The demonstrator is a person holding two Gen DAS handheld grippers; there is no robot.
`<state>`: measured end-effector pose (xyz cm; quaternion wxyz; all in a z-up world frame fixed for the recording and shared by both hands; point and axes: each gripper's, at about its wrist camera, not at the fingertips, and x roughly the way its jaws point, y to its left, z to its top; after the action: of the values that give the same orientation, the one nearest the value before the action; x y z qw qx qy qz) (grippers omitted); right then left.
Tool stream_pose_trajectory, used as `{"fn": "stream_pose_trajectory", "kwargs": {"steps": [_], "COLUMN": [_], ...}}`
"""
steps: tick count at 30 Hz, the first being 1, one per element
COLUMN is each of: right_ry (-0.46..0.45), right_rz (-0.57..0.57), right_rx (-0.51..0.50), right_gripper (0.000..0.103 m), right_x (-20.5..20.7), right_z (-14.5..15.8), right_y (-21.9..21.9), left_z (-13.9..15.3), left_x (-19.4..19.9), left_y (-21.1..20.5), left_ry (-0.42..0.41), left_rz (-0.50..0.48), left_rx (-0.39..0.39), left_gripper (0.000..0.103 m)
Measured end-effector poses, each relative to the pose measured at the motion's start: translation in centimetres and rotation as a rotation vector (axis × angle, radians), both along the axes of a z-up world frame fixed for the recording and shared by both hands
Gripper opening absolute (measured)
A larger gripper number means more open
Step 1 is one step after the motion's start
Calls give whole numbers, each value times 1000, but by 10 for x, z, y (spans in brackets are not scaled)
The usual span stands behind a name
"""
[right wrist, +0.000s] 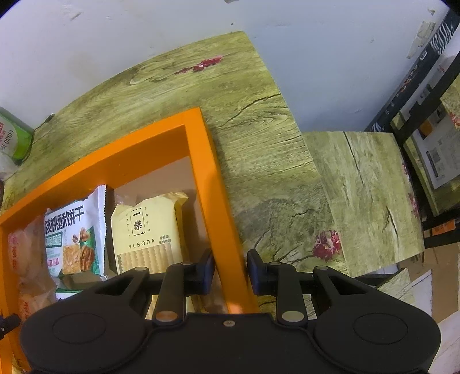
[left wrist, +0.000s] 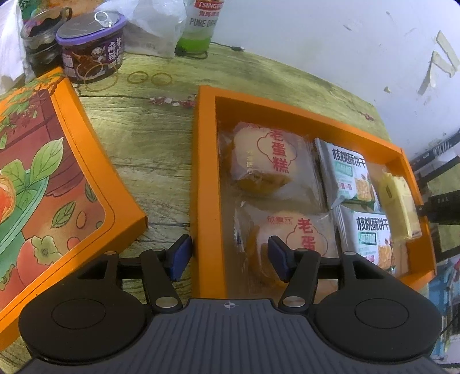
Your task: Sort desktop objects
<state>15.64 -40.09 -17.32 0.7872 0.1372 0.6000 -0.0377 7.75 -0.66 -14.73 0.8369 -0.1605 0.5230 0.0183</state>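
Centrally placed on a green wood-grain table point(right wrist: 258, 138): orange box point(left wrist: 205, 172), open-topped, packed with wrapped snacks. Inside, two clear-wrapped egg cakes point(left wrist: 267, 161) along its left side, two walnut-biscuit packets point(left wrist: 348, 175) beside them, and a yellow soda-cracker packet point(right wrist: 149, 233) against the right wall. Snacks lying neatly in rows, touching one another, none outside the box.

Left gripper point(left wrist: 227, 256) straddling the box's left wall, one blue pad outside on the table side, the other inside over the nearer egg cake; jaws spread wide, gripping nothing. Right gripper point(right wrist: 231, 272) straddling the right wall likewise, jaws parted a little either side of the orange wall, apparently not pressing on it.

Further out, to the left: the box's illustrated lid point(left wrist: 51, 178), lying flat and apart from the box. Behind it, a purple-lidded can point(left wrist: 92, 46), a dark glass jar point(left wrist: 40, 40), a clear plastic bag point(left wrist: 155, 26), a green beer bottle point(left wrist: 201, 26), and loose rubber bands point(left wrist: 149, 77).

Fits either snacks just packed or about to be unpacked.

Likely risks: the left inner pad catching and crushing the soft cake wrapper when closing; thin cardboard walls buckling or slipping under uneven squeeze, tipping the snacks
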Motion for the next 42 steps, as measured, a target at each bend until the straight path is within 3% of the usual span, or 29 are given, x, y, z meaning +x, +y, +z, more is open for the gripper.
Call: {"fn": "stream_pose_trajectory", "kwargs": {"steps": [8,14,24,28,34,42], "right_ry": [-1,-20,-143,-220,-317,-369], "right_rz": [4,-13,-38,34,230,508], "right_rx": [-25,-84,-99,-70,26,144], "right_gripper": [27,38,38,52,52,52], "right_x": [-1,-12,-52,-58,-44,-37], "right_z": [1,12,64,92,120,137], "right_y": [4,5,26,51,98,165], "left_z": [-1,3,31,52,83,107], "left_x": [1,-1,-14,-27,-43,-73], "left_y": [3,9,14,14,-1,-8], "left_ry": [4,7,10,2,10,27], "left_rz": [-11,-26,-5,71,211,348], "left_rx": [-7,3,73,88,143,224], "left_gripper": [61,69,70,70,71,76]}}
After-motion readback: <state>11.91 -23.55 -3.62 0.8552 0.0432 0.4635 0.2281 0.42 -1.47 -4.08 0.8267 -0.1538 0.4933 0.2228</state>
